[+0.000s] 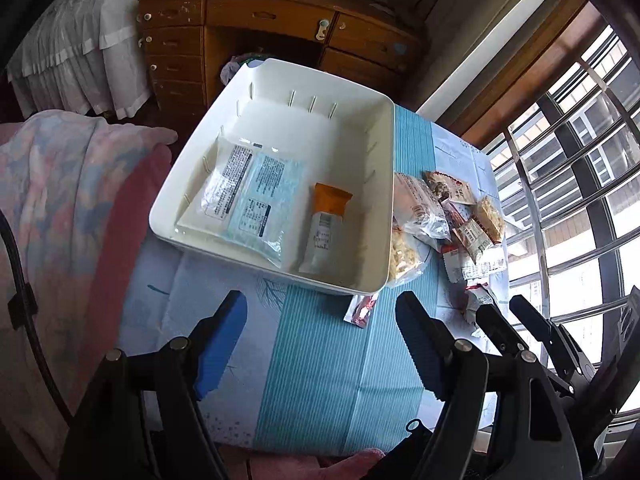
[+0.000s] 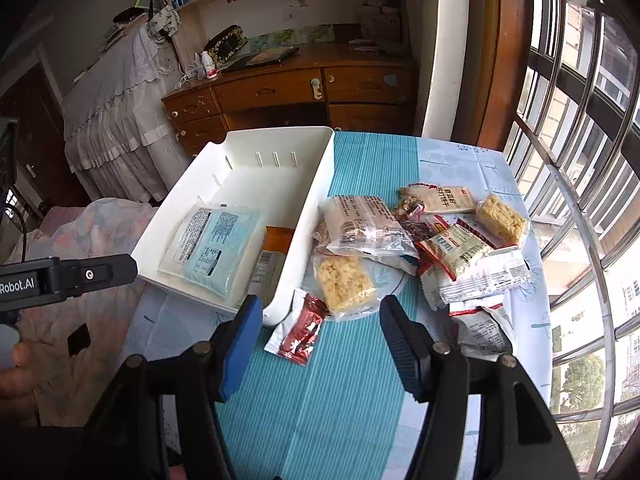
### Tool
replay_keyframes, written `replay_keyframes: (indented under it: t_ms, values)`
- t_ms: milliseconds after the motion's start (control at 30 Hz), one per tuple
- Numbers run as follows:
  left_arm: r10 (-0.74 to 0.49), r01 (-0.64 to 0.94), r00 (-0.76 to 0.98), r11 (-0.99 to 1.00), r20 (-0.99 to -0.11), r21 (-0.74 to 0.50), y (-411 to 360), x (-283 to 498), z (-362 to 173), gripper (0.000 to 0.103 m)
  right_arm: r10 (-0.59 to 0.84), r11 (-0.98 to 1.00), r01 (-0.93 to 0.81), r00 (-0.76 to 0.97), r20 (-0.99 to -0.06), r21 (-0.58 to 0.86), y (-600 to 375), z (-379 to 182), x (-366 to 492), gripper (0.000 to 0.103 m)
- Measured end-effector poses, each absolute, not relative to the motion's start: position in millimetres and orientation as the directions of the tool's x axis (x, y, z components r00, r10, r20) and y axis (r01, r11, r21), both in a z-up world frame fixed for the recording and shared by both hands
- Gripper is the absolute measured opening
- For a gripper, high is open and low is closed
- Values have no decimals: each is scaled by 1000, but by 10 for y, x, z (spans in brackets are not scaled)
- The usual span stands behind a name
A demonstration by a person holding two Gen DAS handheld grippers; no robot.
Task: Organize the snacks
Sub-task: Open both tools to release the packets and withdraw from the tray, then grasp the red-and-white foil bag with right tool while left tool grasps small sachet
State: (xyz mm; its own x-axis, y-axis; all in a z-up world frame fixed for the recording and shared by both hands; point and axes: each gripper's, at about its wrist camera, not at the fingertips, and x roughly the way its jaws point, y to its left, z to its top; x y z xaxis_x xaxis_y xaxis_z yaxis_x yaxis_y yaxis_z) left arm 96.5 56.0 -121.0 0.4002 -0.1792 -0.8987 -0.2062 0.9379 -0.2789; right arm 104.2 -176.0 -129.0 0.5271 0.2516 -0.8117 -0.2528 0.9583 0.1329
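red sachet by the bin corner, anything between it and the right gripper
Nothing visible. The red sachet lies flat on bare tablecloth just ahead of the open, empty right gripper. The white bin is just behind it, the snack pile off to the right.

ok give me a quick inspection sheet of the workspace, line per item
surface: table under a blue striped cloth.
job's things: white bin holding a pale blue packet and an orange-topped bar; pile of loose snacks beside it; red sachet in front.
clutter: nothing seen.
grippers: left gripper and right gripper open, nothing between the fingers.
cables: black cable at the left edge.
surroundings: wooden desk, barred window, blanket.
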Motion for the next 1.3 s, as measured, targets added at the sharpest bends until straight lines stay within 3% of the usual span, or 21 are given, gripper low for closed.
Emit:
replay_keyframes:
  t_ms: [67, 267, 833, 1100, 1300]
  values:
    - [-178, -213, 395, 936, -901, -278, 465, 944, -1245, 76, 253, 957, -261, 519, -817, 130, -1858, -1305, 1040, 64]
    - [-153, -229, 383, 940, -911, -254, 211, 891, -1358, 77, 256, 951, -284, 507, -823, 121, -2127, -1332, 1063, 83]
    - [-81, -261, 358, 948, -930, -183, -452, 973, -1876, 77, 186, 952, -299, 400, -898, 64, -2847, -1671, 1251, 85]
    - [4, -274, 390, 955, -921, -112, -652, 1024, -2217, 77, 156, 956, -286, 320, -935, 61, -3123, -1996, 1349, 85]
    - [122, -255, 406, 967, -906, 16, -813, 1163, -2453, 77, 127, 956, -290, 283, -951, 42, -3264, -2270, 1388, 85]
